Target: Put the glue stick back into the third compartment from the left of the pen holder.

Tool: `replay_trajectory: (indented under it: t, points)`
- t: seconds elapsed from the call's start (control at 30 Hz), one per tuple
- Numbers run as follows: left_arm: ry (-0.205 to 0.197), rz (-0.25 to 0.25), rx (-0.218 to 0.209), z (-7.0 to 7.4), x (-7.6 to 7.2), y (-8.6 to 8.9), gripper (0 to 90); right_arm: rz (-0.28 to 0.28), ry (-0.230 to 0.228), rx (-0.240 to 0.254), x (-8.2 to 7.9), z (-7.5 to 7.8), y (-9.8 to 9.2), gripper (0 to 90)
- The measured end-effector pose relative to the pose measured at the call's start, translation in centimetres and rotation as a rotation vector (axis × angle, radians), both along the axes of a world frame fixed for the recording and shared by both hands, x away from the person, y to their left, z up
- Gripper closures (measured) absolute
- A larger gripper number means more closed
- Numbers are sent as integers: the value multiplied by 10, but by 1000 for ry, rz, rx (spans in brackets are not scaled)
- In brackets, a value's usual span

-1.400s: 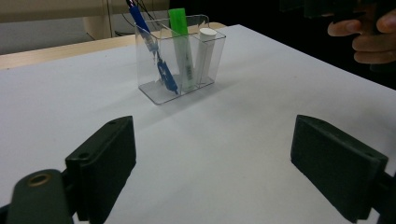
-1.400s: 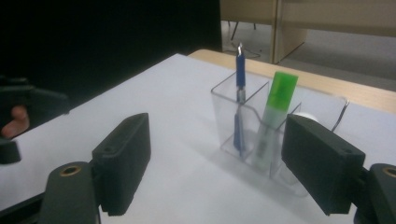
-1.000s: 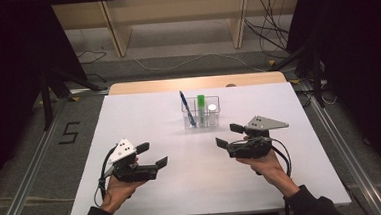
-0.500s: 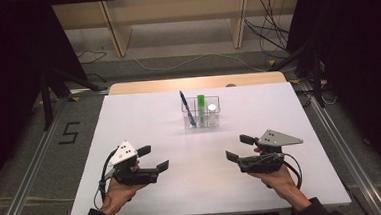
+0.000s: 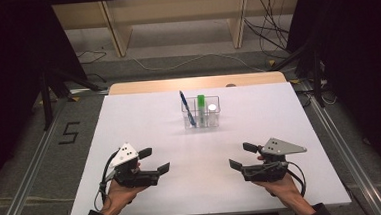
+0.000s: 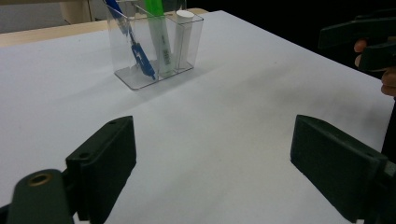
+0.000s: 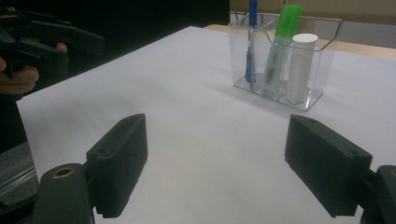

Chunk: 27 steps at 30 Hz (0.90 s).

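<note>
A clear plastic holder (image 5: 201, 118) stands mid-table toward the far side. In it are a blue pen (image 5: 186, 106), a green highlighter (image 5: 201, 103) and a white tube (image 5: 212, 112). My left gripper (image 5: 154, 160) rests near the front left of the white table, jaws wide apart and empty, aimed right. My right gripper (image 5: 243, 156) sits at the front right, jaws also wide apart with nothing between them, aimed left. The left gripper view shows the holder (image 6: 154, 44) ahead beyond both jaws. In the right gripper view the holder (image 7: 285, 58) stands ahead to the right.
The white table top (image 5: 144, 120) lies on a wooden board whose far edge (image 5: 197, 82) shows behind. Dark floor with a metal rail (image 5: 27, 172) runs along the left, and cables (image 5: 269, 27) lie at the back right.
My right gripper has drawn back toward the front edge and to the right, sinking a little. The left gripper has stayed where it was.
</note>
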<state>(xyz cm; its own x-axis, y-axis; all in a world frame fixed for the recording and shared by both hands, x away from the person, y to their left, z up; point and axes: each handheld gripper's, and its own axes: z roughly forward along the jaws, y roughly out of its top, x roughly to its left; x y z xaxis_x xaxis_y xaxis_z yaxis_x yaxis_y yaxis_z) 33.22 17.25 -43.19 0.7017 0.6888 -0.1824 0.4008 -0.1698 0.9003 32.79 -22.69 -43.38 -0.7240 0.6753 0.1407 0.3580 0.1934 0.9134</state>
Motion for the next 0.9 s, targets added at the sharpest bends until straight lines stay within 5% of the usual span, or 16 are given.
replay_trajectory:
  t: [0.9]
  points:
    - [-11, 14, -12, 0, 0, 2, 141, -16, 3, -4, -5, -5, -9, 222]
